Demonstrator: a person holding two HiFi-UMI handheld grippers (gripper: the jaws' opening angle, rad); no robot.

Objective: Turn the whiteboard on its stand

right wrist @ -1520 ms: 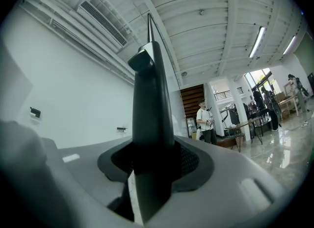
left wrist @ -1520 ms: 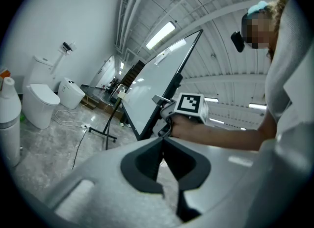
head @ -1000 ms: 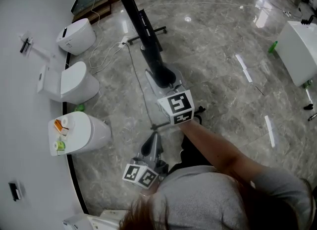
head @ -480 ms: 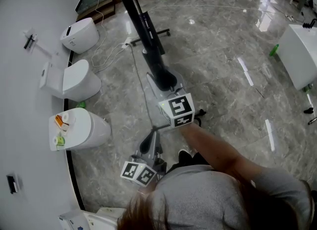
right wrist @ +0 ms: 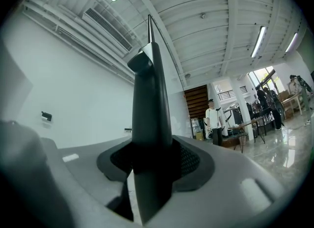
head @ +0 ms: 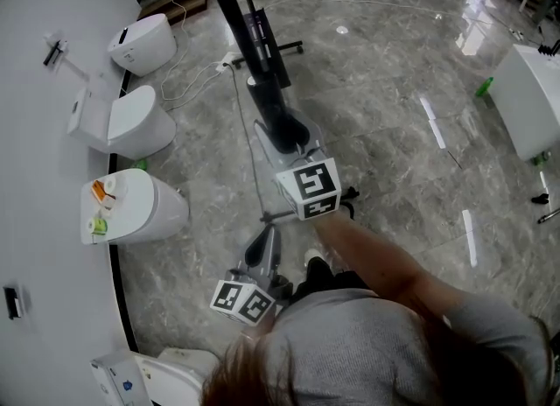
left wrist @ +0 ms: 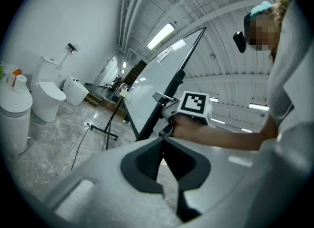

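Note:
Seen edge-on from above, the whiteboard (head: 232, 10) is a long dark bar on its wheeled stand (head: 262, 41). My right gripper (head: 284, 133) is shut on the near end of its dark frame (right wrist: 149, 104). The frame fills the gap between the pads. Those jaws have just opened slightly further, with the frame still between them. My left gripper (head: 265, 251) hangs lower and nearer to me, shut and empty, apart from the board. In the left gripper view, the white board face (left wrist: 157, 84) rises ahead, beyond the left gripper (left wrist: 162, 143).
Three white toilets (head: 131, 124) stand along the curved left wall, the nearest (head: 140, 207) with small items on top. A cable (head: 249, 150) runs over the marble floor under the board. A white table (head: 529, 98) and a green bottle (head: 483, 87) are at the right.
Both grippers and the held end of the board have shifted a little across the floor. The right grip on the frame has stayed, and the left gripper has stayed empty.

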